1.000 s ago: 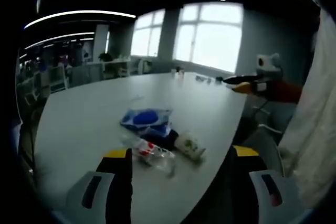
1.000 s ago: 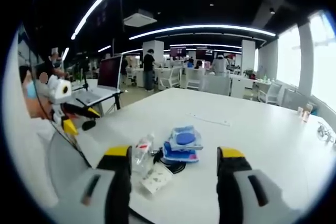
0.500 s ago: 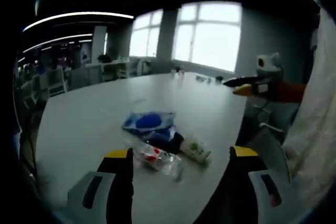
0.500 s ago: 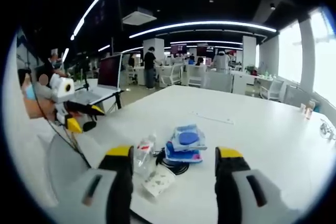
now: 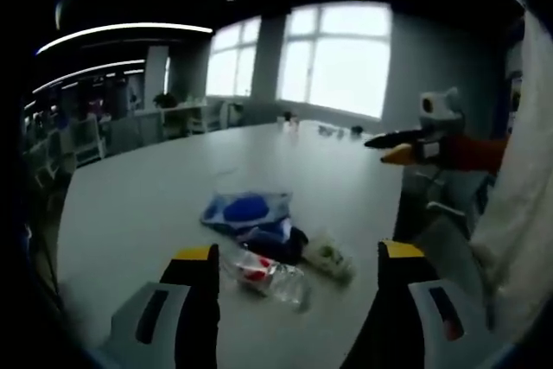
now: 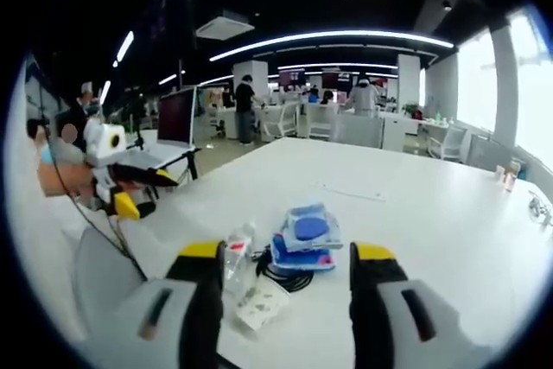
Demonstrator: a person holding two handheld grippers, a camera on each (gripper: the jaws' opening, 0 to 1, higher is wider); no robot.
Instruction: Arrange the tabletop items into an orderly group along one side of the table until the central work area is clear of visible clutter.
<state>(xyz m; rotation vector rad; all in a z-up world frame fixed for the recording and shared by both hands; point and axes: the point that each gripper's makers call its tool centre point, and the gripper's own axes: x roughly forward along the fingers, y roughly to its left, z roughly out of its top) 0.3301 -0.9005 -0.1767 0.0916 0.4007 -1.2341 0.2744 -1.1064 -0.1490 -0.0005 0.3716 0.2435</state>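
A small pile lies near the table's point(image 5: 138, 205) close edge: a clear plastic bottle point(image 5: 263, 272) with a red label, a blue packet point(image 5: 244, 210) on top of darker packs, a black coiled cable point(image 5: 289, 244) and a small white carton point(image 5: 328, 257). My left gripper point(image 5: 294, 278) is open just short of the bottle, nothing between its jaws. In the right gripper view the same bottle point(image 6: 235, 250), blue packet point(image 6: 304, 228), cable point(image 6: 281, 276) and carton point(image 6: 259, 302) sit ahead of my open right gripper point(image 6: 281, 278). The right gripper point(image 5: 415, 143) shows at the far right, the left gripper point(image 6: 130, 181) at the left.
A thin white strip point(image 6: 350, 192) lies farther up the table point(image 6: 432, 231). Small items point(image 5: 337, 130) stand at the far edge by the windows. A laptop point(image 6: 173, 127) is on a stand left of the table. People and desks fill the room behind. A white sleeve point(image 5: 518, 213) hangs at right.
Both views have shifted slightly; the pile sits a little lower and nearer in the left gripper view. The items themselves have not moved, and both grippers stay open.
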